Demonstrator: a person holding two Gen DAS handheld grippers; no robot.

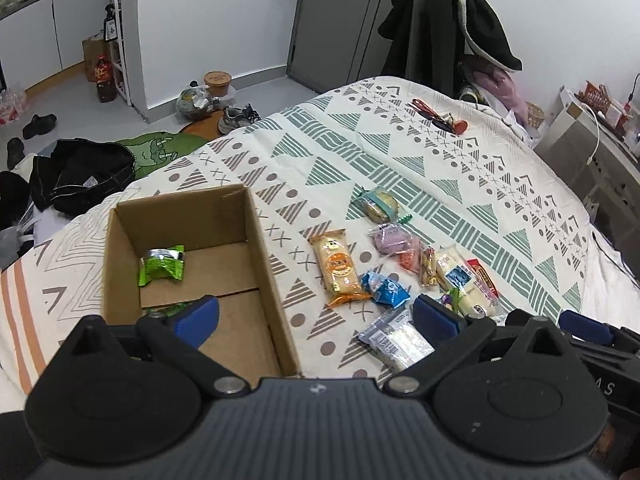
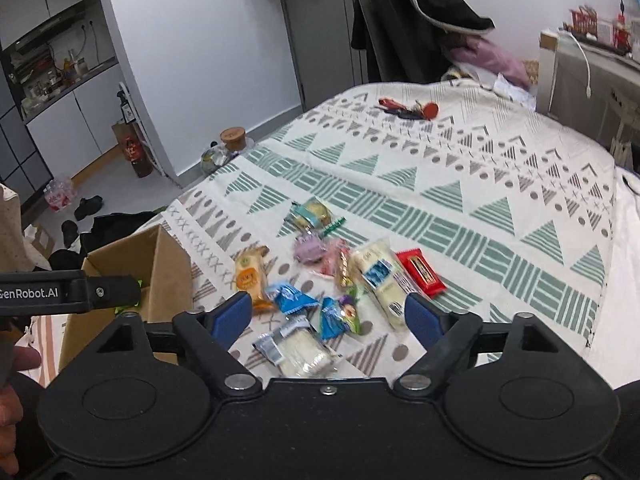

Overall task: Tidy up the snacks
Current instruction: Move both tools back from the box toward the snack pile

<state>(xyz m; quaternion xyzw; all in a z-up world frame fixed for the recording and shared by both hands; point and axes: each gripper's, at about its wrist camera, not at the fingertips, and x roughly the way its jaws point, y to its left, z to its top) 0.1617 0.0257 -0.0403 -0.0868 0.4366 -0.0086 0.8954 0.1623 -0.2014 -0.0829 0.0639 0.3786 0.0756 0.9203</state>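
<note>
A bed covered in a cream spread printed with green and grey triangles (image 1: 400, 160) fills both wrist views, and everything else is placed against the open brown cardboard box (image 1: 256, 240) standing on its near left part. Inside the box, against the far wall, lies a green foil snack packet (image 1: 162, 266); a second scrap of green wrapper shows at the box floor behind the left gripper's blue finger pad, too hidden to make out. To the right of the box, on the spread, the loose snacks lie in a cluster: closest to the box wall an orange-and-cream wrapped cake bar (image 1: 336, 266), beyond it a long white wrapped bar with a blue label (image 2: 380, 280), and farthest right a red rectangular packet (image 2: 421, 273). Behind these, farther from the box, sit a clear packet with a pale round biscuit (image 2: 312, 213) and a purple-and-pink pouch (image 1: 394, 242). Nearer the cameras lie a clear pack of white sticks with a silver-blue end (image 2: 296, 350) and two small blue sweet wrappers (image 2: 290, 299). The left gripper (image 1: 316, 316) hovers with jaws wide apart and empty, one pad over the box's near corner, the other over the snack cluster. The right gripper (image 2: 328, 314), also spread wide and holding nothing, hangs above the cluster to the right of the box. Far across the bed from the box lies a small red-and-black bundle of keys (image 2: 408, 109).
</note>
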